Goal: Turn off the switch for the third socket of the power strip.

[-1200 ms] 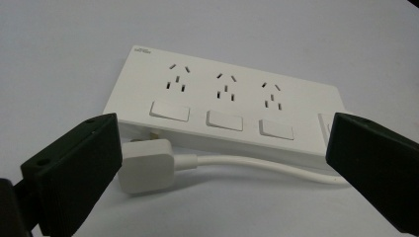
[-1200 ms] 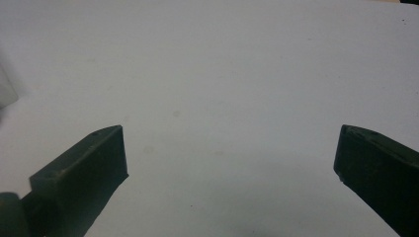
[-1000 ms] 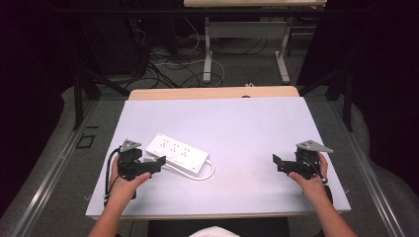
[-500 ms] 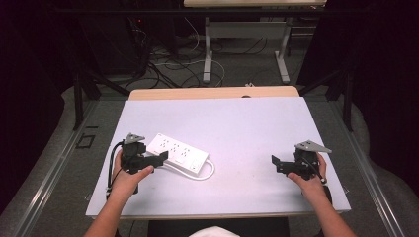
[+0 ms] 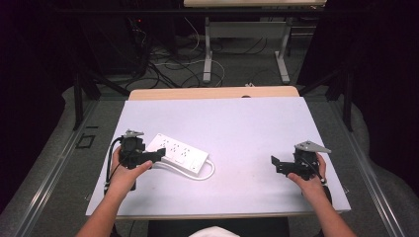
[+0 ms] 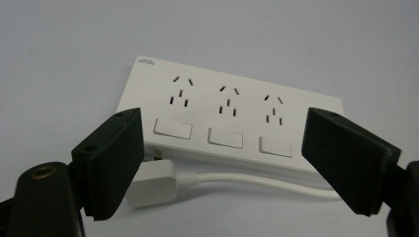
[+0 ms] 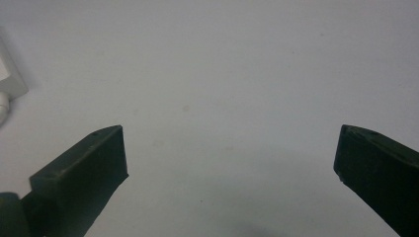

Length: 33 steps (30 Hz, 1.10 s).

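Jaws of the left gripper point(image 6: 222, 168) have just been closing but are held apart, astride the white plastic three-socket power strip point(image 6: 227, 118), whose white cord point(image 6: 257, 180) and plug point(image 6: 150, 185) lie between them, untouched. The strip is lying flat on the pale grey table point(image 5: 247, 128), left of centre. The right gripper point(image 7: 230, 163) is held wide apart over bare tabletop.

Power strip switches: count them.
3, in a row along the near edge of the power strip: left switch, middle switch, right switch, each below a socket. None appear hidden.
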Each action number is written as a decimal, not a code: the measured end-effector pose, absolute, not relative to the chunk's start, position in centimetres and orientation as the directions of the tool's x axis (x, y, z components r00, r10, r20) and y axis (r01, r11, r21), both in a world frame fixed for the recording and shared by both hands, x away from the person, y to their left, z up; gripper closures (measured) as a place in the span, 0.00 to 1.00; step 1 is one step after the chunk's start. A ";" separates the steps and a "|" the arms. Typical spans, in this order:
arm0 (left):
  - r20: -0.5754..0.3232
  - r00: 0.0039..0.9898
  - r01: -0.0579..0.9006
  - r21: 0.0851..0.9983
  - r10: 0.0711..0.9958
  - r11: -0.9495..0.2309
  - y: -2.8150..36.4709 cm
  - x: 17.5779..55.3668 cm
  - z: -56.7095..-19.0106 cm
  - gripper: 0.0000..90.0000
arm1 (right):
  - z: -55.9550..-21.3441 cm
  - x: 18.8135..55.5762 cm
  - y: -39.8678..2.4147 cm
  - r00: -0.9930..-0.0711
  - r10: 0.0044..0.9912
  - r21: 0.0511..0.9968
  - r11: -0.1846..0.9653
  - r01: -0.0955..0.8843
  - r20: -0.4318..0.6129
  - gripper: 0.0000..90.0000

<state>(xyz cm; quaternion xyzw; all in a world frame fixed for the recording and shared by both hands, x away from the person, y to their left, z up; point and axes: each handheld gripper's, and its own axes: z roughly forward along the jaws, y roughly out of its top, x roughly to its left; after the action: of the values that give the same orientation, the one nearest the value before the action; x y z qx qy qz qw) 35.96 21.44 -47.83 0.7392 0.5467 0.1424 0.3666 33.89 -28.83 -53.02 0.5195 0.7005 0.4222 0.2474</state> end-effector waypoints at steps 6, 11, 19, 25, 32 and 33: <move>-0.208 0.353 0.719 0.684 0.912 -0.122 21.7 36.4 -47.4 0.19 | -53.1 33.9 -28.8 -0.340 0.936 0.848 0.104 0.520 0.093 0.00; -0.211 0.345 0.735 0.667 0.915 -0.124 21.8 36.8 -47.2 0.21 | -53.1 33.9 -28.9 -0.339 0.936 0.847 0.102 0.522 0.096 0.00; -0.214 0.350 0.761 0.632 0.912 -0.144 22.0 37.6 -47.0 0.23 | -53.2 34.0 -28.8 -0.334 0.938 0.848 0.100 0.520 0.095 0.00; -0.216 0.353 0.773 0.616 0.910 -0.154 21.7 38.1 -47.2 0.23 | -53.2 34.0 -29.0 -0.341 0.935 0.845 0.106 0.525 0.094 0.00; -0.190 0.356 0.780 0.600 0.915 -0.179 21.5 38.4 -47.5 0.27 | -53.2 34.0 -29.0 -0.342 0.935 0.843 0.105 0.527 0.097 0.00; -0.183 0.354 0.777 0.604 0.917 -0.179 21.4 38.5 -47.6 0.30 | -53.2 34.0 -29.0 -0.342 0.934 0.842 0.106 0.529 0.097 0.00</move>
<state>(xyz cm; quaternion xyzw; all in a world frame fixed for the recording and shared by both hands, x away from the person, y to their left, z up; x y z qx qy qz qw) 38.45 21.42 -47.58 0.7595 0.5575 0.1113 0.3160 33.98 -28.95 -53.23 0.5200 0.7034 0.4202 0.2415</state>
